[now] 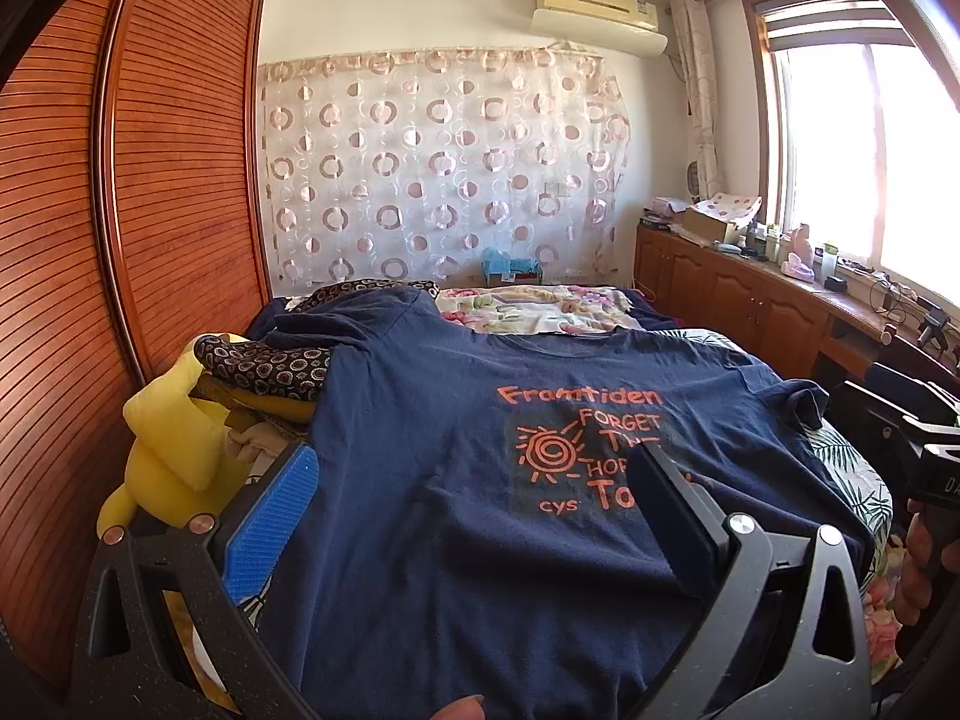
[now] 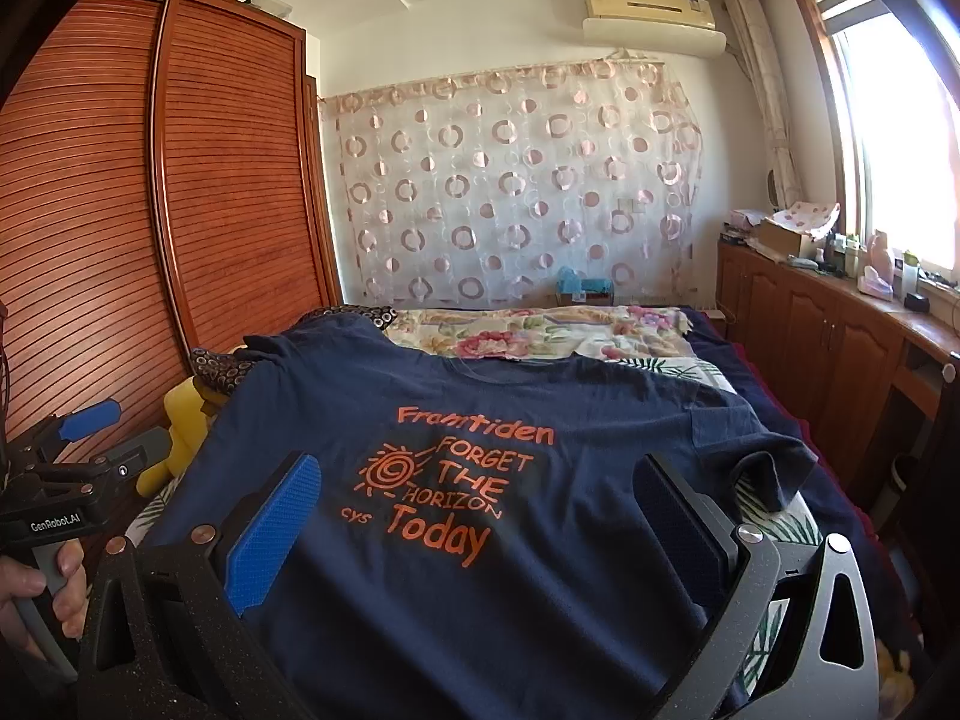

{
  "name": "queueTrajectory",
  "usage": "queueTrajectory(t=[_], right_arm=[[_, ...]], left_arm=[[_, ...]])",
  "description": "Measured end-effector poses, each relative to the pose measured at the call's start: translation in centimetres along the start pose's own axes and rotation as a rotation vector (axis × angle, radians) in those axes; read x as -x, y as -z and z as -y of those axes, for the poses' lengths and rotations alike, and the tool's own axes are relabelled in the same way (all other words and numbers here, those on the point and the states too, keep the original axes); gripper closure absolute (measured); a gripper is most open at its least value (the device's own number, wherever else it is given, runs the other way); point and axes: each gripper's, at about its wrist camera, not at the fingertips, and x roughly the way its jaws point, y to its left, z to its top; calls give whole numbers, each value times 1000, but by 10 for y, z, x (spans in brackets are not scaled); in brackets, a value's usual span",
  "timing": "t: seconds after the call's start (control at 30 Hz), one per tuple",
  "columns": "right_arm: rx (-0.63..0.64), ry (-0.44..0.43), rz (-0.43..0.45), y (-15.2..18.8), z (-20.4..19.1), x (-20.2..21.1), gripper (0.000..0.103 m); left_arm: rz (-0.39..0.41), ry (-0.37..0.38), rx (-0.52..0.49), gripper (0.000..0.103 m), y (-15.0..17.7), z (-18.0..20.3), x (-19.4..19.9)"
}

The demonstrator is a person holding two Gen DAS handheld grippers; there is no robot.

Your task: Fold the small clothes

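A navy T-shirt (image 1: pixel 420 420) with an orange print lies spread front-up on the bed, collar toward the far end. My left gripper (image 1: pixel 474 450) hovers open over its lower left part, fingers wide apart with only the flat cloth below them. One blue pad (image 1: pixel 270 516) shows at the shirt's left edge. In the right wrist view the same T-shirt (image 2: pixel 540 588) fills the foreground. My right gripper (image 2: pixel 480 462) is open above the print, holding nothing. The left gripper (image 2: pixel 102 438) appears at the left edge, held by a hand (image 2: pixel 36 594). The right sleeve (image 2: pixel 762 462) is rumpled.
A pile of clothes (image 1: pixel 264 366) with a yellow item (image 1: pixel 174 444) sits at the bed's left side beside the slatted wooden wardrobe (image 1: pixel 150 180). A floral bedsheet (image 2: pixel 540 330) covers the far end. Low wooden cabinets (image 2: pixel 810 330) run along the right wall under the window.
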Motion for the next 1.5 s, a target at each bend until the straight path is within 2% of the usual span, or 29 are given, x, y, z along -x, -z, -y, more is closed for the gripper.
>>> queueTrajectory(t=[1.23,1.5], right_arm=[[0,-3,4,0,-1,0,0],[9,-9,-20,3,-1,-7,0]], left_arm=[[1,-1,-1,0,0,1,-1],[-34,0,-5,0,5,-1,-15]])
